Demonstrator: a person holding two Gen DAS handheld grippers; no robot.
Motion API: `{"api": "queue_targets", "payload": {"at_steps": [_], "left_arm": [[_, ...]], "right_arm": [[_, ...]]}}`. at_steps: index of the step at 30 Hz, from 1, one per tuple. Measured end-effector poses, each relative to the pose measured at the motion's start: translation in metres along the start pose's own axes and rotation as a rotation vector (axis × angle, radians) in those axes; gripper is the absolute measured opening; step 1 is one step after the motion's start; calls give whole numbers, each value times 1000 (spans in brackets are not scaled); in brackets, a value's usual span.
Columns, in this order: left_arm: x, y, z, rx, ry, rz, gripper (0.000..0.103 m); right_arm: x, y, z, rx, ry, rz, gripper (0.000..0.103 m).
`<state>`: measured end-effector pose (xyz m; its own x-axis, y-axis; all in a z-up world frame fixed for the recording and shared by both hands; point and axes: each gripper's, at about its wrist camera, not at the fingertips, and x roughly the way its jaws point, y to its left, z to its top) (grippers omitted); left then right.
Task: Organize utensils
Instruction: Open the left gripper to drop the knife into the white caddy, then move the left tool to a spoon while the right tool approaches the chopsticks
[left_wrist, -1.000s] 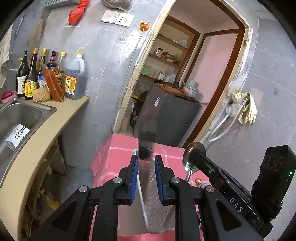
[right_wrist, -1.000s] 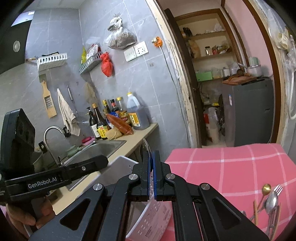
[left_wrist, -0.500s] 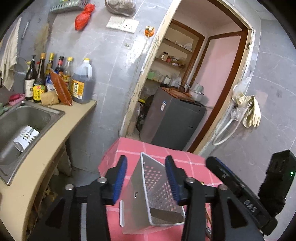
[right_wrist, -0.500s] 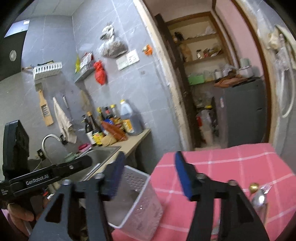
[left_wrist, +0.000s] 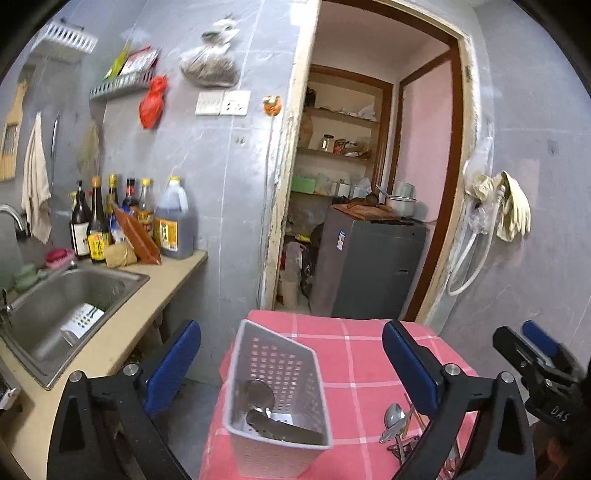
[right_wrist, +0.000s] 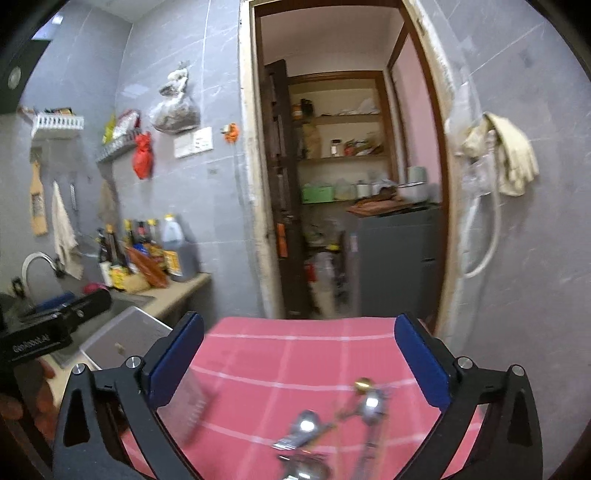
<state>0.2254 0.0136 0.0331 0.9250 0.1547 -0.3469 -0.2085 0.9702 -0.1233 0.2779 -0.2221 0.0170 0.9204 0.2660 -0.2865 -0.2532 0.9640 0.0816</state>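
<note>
Both grippers (left_wrist: 291, 369) (right_wrist: 299, 362) have just sprung wide — nothing between them. The spoons (right_wrist: 306, 432) are thin, slick steel — pinch a handle mid-length, then drop it in the light basket (left_wrist: 277, 398).

Right gripper (right_wrist: 299, 356) gapes wide — blurred spoons (right_wrist: 334, 424) on pink cloth (right_wrist: 295, 347).

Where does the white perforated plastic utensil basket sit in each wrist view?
Left wrist: white perforated plastic utensil basket at lower centre, on the pink checked tablecloth, a spoon inside.
Right wrist: the basket at lower left, blurred, partly behind the left finger.
Shared landmark: the dark brown jug on the counter.
</note>
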Motion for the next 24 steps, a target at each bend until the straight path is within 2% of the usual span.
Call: {"api": "queue_targets", "payload": {"at_steps": [5, 12, 17, 24], "left_arm": [[-10, -30, -13, 59, -29, -1, 101], [-16, -65, -39, 110, -5, -41, 101], [-10, -83, -62, 138, 68, -73, 101], [12, -99, -97, 163, 220, -121, 101]], "right_arm": [[-18, -26, -5, -37, 18, -73, 102], [-25, -61, -21, -50, 102, -119, 102], [-15, -86, -37, -26, 184, -121, 102], [13, -112, -71, 70, 318, -13, 101]]}}
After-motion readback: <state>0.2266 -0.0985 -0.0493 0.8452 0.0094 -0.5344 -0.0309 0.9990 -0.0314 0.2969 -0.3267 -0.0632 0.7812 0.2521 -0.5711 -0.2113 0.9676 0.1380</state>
